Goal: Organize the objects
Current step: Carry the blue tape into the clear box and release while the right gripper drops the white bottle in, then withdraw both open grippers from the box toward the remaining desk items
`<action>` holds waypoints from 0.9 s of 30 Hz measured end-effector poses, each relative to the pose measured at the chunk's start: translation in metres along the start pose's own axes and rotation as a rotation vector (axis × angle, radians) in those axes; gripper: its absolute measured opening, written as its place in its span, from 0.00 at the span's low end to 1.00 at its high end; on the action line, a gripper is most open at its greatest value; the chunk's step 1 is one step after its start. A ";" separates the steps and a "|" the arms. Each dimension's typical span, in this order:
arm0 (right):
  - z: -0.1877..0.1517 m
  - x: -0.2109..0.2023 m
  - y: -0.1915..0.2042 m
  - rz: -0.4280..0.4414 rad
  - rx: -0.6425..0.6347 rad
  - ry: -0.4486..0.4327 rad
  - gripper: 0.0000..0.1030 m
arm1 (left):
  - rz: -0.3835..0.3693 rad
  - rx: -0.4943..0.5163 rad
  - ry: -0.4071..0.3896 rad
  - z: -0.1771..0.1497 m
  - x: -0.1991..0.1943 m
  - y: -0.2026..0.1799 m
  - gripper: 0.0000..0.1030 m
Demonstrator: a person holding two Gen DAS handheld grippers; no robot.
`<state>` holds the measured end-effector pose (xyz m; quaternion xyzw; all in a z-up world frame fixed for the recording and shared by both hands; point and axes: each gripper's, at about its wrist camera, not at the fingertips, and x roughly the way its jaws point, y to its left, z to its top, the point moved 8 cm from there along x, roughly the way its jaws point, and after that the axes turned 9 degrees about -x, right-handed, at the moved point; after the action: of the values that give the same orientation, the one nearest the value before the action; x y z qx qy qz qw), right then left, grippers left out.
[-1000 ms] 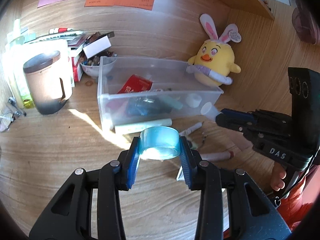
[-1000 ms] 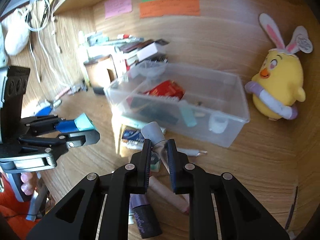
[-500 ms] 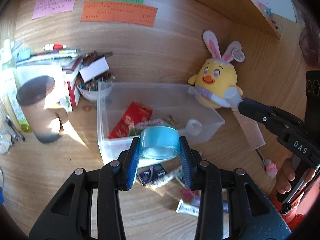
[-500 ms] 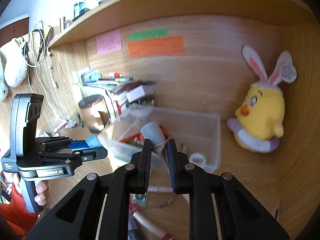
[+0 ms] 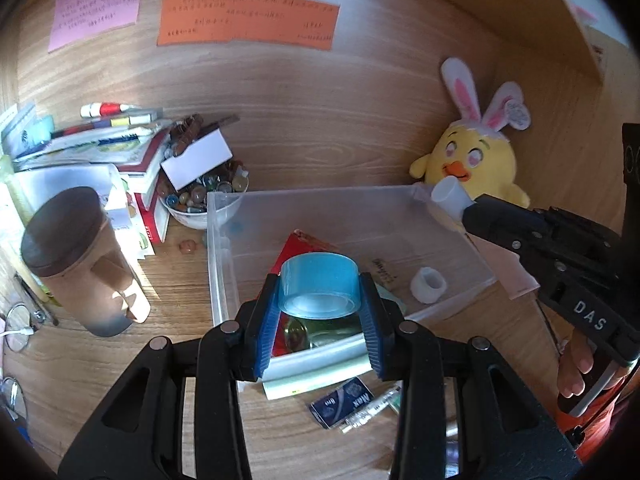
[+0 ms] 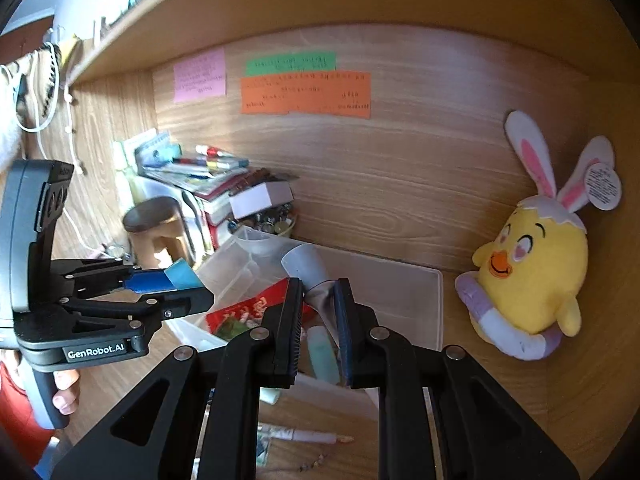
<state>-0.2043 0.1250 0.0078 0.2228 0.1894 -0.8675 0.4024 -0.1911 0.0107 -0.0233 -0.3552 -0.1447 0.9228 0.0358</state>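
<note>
The left tool (image 5: 319, 312) is gripping a blue tape roll (image 5: 319, 284) between its blue pads (image 5: 267, 320), one pad pressing on each side of the roll. The roll is hanging over the near end of a clear bin (image 5: 224, 264), which is lying just ahead of and below this tool on the tabletop (image 5: 80, 360). Inside the bin, ahead of the tool, a red packet (image 5: 304, 246) and a small white ring (image 5: 428, 285) are lying on the floor of it.

The right tool (image 6: 318, 304) is clenched on a thin tube (image 6: 316, 280) with a grey-white cap (image 6: 298, 262), the flattened body pinched between its pads and the cap sticking out ahead. It is hovering over the bin's right side, coming in from the right of the left tool. A hand (image 5: 576, 368) is holding its handle.

Well ahead and to the right of both tools, a yellow plush chick (image 5: 468, 164) is sitting against the back wall, beyond the bin's far corner. To the left of the left tool a brown cup (image 5: 76, 264) is standing, with a bowl (image 5: 188, 216) just beside the bin's far-left corner. Below the tools, in front of the bin, a dark blue packet (image 5: 342, 402) is lying on the tabletop.
</note>
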 end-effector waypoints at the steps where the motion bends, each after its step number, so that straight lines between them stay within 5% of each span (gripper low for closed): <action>1: -0.001 0.006 -0.001 -0.006 -0.005 0.013 0.14 | 0.005 -0.004 0.012 0.001 0.006 0.002 0.37; 14: -0.029 0.082 0.003 0.037 -0.004 0.181 0.08 | 0.032 -0.022 0.091 0.001 0.050 0.014 0.37; 27: -0.032 0.077 0.009 0.095 0.007 0.208 0.09 | 0.009 -0.021 0.099 -0.005 0.042 0.013 0.42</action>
<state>-0.2338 0.0883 -0.0615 0.3219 0.2166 -0.8201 0.4205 -0.2189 0.0068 -0.0575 -0.4012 -0.1509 0.9028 0.0350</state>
